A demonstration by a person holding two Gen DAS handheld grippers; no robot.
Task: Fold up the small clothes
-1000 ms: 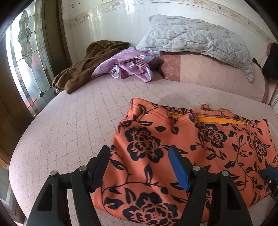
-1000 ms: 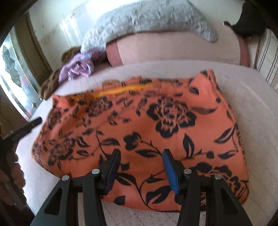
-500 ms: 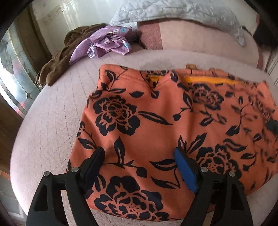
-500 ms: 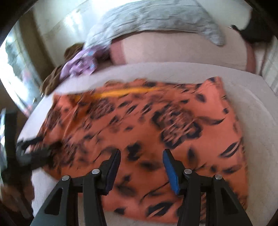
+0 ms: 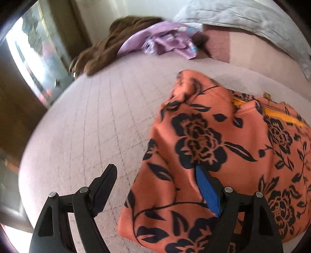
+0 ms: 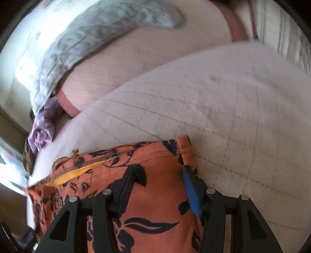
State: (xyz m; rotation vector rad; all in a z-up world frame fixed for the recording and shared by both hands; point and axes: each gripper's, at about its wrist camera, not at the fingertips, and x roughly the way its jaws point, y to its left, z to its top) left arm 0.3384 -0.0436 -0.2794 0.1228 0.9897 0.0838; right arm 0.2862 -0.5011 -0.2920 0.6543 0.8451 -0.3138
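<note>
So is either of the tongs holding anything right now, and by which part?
Nothing is clearly held. The left tongs stand open astride the left edge of the orange black-flowered cloth garment; the right tongs stand open over its far right corner.

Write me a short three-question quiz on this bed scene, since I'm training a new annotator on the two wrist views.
1. True or false: the orange floral garment lies on the pale quilted bedspread.
2. What lies crumpled at the far end of the bed, between the brown cloth and the grey quilted pillow? A) a purple garment B) a green towel C) a white sock
3. Fill in: the left gripper straddles the garment's ____ edge as the left wrist view shows it.

Key
1. True.
2. A, the purple garment.
3. Left: its blue-padded finger is over the cloth, and the other finger is over bare bedspread.
</note>
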